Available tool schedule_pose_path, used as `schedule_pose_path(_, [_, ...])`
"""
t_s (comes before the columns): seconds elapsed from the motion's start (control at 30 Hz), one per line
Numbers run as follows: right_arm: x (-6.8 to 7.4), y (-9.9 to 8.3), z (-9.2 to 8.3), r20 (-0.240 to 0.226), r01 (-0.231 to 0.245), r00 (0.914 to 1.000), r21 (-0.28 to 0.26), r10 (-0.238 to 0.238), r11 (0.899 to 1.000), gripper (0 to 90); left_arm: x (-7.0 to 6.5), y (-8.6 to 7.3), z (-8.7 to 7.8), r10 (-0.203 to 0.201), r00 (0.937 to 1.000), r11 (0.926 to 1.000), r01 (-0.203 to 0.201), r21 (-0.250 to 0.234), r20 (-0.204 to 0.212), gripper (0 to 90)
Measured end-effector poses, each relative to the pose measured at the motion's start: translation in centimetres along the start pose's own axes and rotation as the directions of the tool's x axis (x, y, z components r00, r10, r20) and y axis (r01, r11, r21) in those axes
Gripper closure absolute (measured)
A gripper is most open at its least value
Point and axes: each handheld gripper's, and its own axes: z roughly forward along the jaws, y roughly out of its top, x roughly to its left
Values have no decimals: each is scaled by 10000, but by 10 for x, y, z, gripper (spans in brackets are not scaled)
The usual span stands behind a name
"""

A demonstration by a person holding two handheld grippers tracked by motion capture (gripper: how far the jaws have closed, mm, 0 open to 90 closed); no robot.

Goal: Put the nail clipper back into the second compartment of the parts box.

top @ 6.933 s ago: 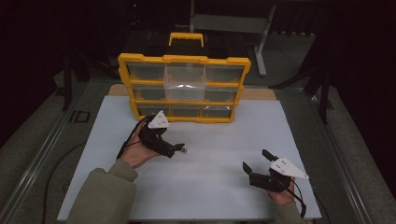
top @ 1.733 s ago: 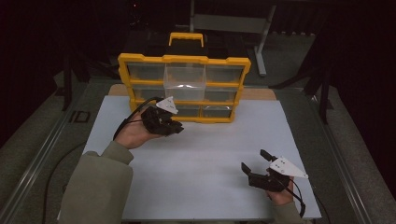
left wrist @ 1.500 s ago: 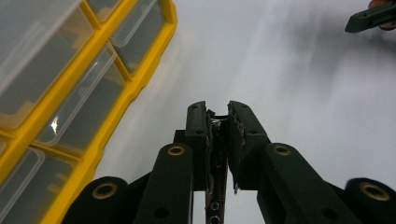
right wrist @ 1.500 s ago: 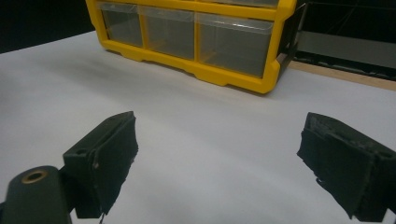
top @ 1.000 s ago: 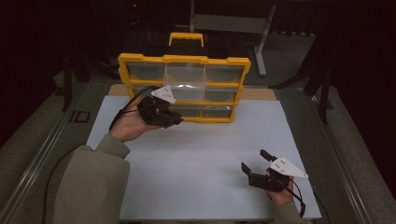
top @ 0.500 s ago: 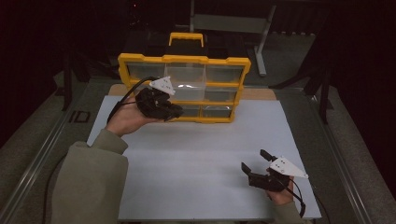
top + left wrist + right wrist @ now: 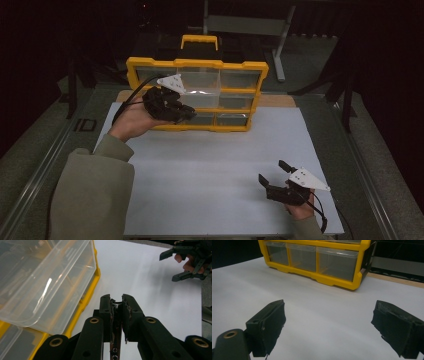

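Two black hand-held grippers work over a white table surface [image 7: 210, 165] that carries a yellow plastic organiser with clear drawers [image 7: 240, 95]. The organiser stands at the far edge of the surface, near its middle, with a yellow carry handle on top. Its clear drawers sit in rows inside the yellow frame. One clear plastic drawer [image 7: 45, 282] in the upper row is pulled partly out toward the person; it looks empty, though glare on the plastic makes this hard to confirm. What the other drawers hold cannot be told.

The left gripper [image 7: 117, 305] is raised in front of the organiser's left half, just beside and slightly below the pulled-out drawer and not touching it. Its jaws are nearly closed, with a narrow slit between the pads, and something small and dark may sit in that slit; what it is cannot be told.

The right gripper [image 7: 272, 172] rests low near the near right corner of the surface, well apart from the organiser. Its jaws stand wide apart with nothing between them, pointing toward the organiser's front.
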Motion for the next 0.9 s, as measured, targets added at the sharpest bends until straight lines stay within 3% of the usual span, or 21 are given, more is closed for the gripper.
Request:
schedule_pose_path(0.4, [1,0,1,4,20,10000,26,-20,10000,109,10,12,-20,-203,9997,9988,197,-457,-120,799])
schedule_pose_path(0.9, [0,0,1,21,-7,10000,34,7,10000,109,20,21,-33,-580,9976,9971,560,-524,-373,799])
